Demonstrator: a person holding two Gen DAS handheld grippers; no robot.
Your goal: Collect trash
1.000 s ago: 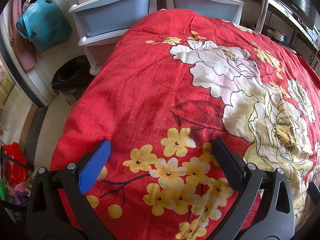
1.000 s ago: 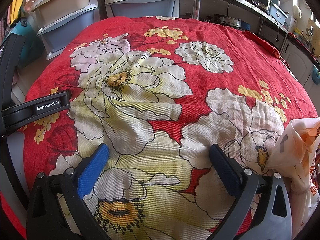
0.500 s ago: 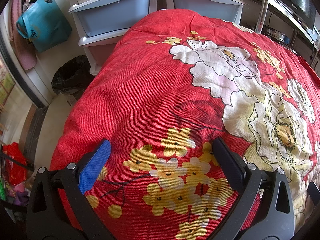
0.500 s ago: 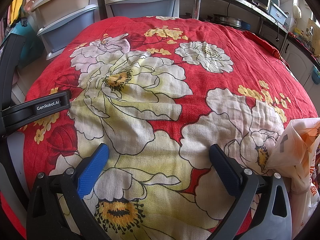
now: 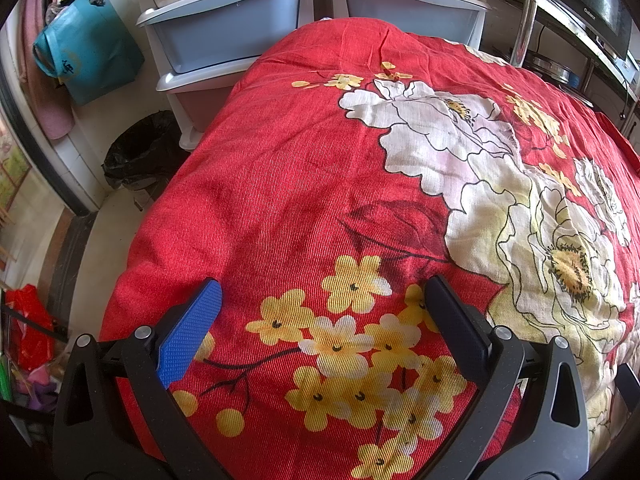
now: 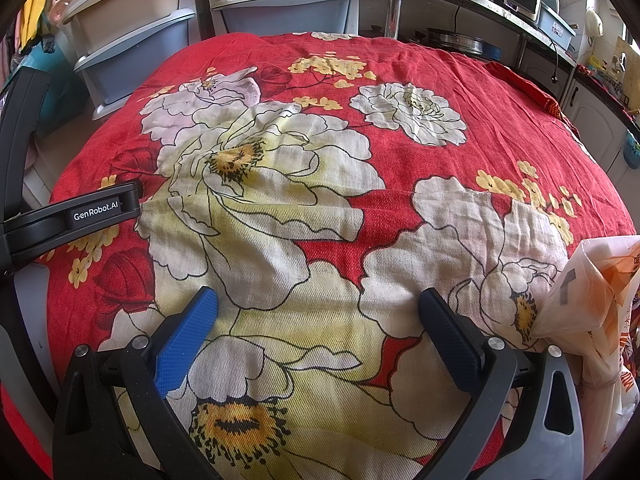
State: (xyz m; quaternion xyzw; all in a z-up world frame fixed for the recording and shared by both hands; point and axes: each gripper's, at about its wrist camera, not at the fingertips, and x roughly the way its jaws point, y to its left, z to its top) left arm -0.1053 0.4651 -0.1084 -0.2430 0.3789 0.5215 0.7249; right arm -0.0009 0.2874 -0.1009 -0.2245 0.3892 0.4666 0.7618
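Off to the left of the left gripper (image 5: pixel 320 324), the red floral cloth (image 5: pixel 304 168) is dropping away at its edge toward a black-lined bin (image 5: pixel 138 152) on the floor. That gripper is hovering low, fingers spread wide, gripping nothing. The right gripper (image 6: pixel 318 330) is likewise gaping and empty, over bare cloth ahead. A crumpled plastic bag (image 6: pixel 600 292) is lying just right of its right finger.

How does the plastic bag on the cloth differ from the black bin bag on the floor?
The plastic bag is pale and translucent with orange print; the black bin bag is opaque. The plastic bag stands crumpled on the red floral cloth, the black bin bag sits on the floor beside the drawers, mouth open. Both are thin plastic.
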